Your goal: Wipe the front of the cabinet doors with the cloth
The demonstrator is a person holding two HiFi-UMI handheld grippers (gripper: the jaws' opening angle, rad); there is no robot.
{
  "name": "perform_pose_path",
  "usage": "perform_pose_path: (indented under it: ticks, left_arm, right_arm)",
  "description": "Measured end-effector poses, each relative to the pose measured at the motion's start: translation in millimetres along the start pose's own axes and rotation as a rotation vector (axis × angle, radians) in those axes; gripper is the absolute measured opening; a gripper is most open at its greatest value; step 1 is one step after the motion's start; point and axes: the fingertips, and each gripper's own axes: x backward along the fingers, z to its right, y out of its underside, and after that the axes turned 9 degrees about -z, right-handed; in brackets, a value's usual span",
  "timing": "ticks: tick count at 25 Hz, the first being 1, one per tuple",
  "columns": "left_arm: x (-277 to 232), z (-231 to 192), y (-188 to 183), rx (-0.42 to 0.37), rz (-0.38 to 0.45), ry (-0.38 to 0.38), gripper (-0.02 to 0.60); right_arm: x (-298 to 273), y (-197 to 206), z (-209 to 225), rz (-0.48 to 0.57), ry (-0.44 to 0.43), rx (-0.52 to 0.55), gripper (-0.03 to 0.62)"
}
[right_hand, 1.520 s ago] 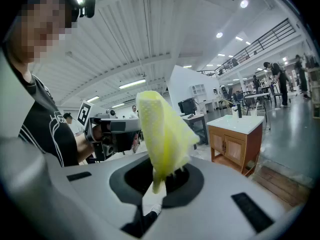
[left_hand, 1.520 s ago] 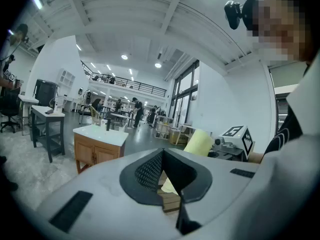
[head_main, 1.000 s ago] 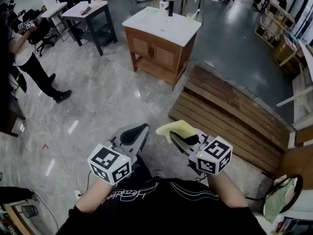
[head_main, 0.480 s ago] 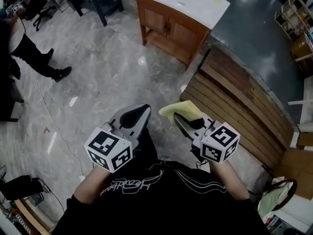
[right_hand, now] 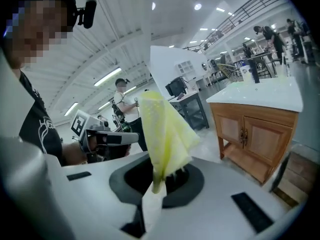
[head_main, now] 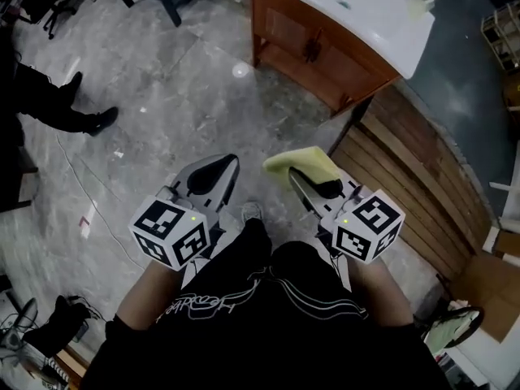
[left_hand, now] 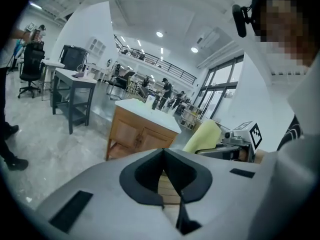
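1. Left gripper (head_main: 221, 169) (left_hand: 163, 153): grey jaws pressed together with nothing between them. It is held short of the cabinet, well apart from it.
2. Right gripper (head_main: 302, 181) (right_hand: 152, 184): jaws clamped on the folded pale yellow dimpled cloth (head_main: 296, 162) (right_hand: 162, 126). The cloth stands up out of them, well apart from the cabinet's front.
3. Brown slatted wooden platform (head_main: 414, 185): on the floor just beside the cabinet.
4. Brown wooden cabinet with white top (head_main: 325, 55) (left_hand: 140, 134): its two panelled doors (right_hand: 252, 131) are closed.
5. Person in dark trousers (head_main: 57, 112) and a dark-framed table (left_hand: 72, 91): off to the cabinet's side, well apart from it.
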Motion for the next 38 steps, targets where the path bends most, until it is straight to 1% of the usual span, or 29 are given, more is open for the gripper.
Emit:
perform_pose_path:
  ticks: [3, 5, 7, 12, 15, 19, 22, 25, 27, 29, 34, 38]
  left_arm:
    - [-22.7, -35.0, -16.5, -0.029, -0.016, 0.013, 0.006]
    - [-39.0, -47.8, -24.8, -0.062, -0.023, 0.021, 0.006]
    - [-58.5, -58.2, -33.1, -0.079, -0.030, 0.025, 0.006]
    - [-107.7, -99.5, -57.8, -0.056, -0.053, 0.012, 0.006]
    - [-137.0, -137.8, -84.1, -0.052, -0.062, -0.018, 0.006]
    - [-182.8, -189.7, -122.0, -0.011, -0.071, -0.053, 0.006]
    - [-212.4, -220.5, -151.1, 0.017, -0.046, -0.070, 0.006]
    - [-237.7, -244.3, -171.5, 0.001, -0.017, -0.075, 0.006]
    - [-254.2, -258.6, -173.3, -0.012, -0.022, -0.067, 0.006]
    - [-268.0, -275.4, -166.5, -0.009, -0.037, -0.056, 0.006]
    - [-297.9, -326.1, -137.5, 0.100, -0.074, -0.031, 0.006]
    - [-318.9, -353.3, -136.0, 0.092, -0.091, 0.005, 0.006]
  right_arm:
    - [-32.2, -19.0, 23.7, 0.004, 0.006, -0.025, 0.041]
    - [-50.3, -24.0, 39.7, -0.011, 0.004, -0.040, 0.041]
    - [-65.1, -29.8, 59.8, -0.025, 0.013, -0.041, 0.041]
    - [-107.6, -51.4, 120.4, -0.045, 0.026, -0.043, 0.041]
    - [-138.6, -72.5, 163.6, -0.059, 0.021, -0.047, 0.041]
    - [-174.1, -103.3, 228.4, -0.073, 0.045, -0.081, 0.041]
    - [-196.9, -120.2, 265.7, -0.098, 0.066, -0.109, 0.041]
    - [-216.3, -132.6, 289.8, -0.121, 0.084, -0.087, 0.041]
    - [-229.4, -134.4, 304.5, -0.138, 0.106, -0.069, 0.041]
    - [-246.8, -131.4, 316.9, -0.152, 0.125, -0.063, 0.041]
    - [-289.9, -134.3, 337.7, -0.153, 0.138, -0.059, 0.041]
    - [-319.9, -140.9, 356.4, -0.153, 0.173, -0.077, 0.041]
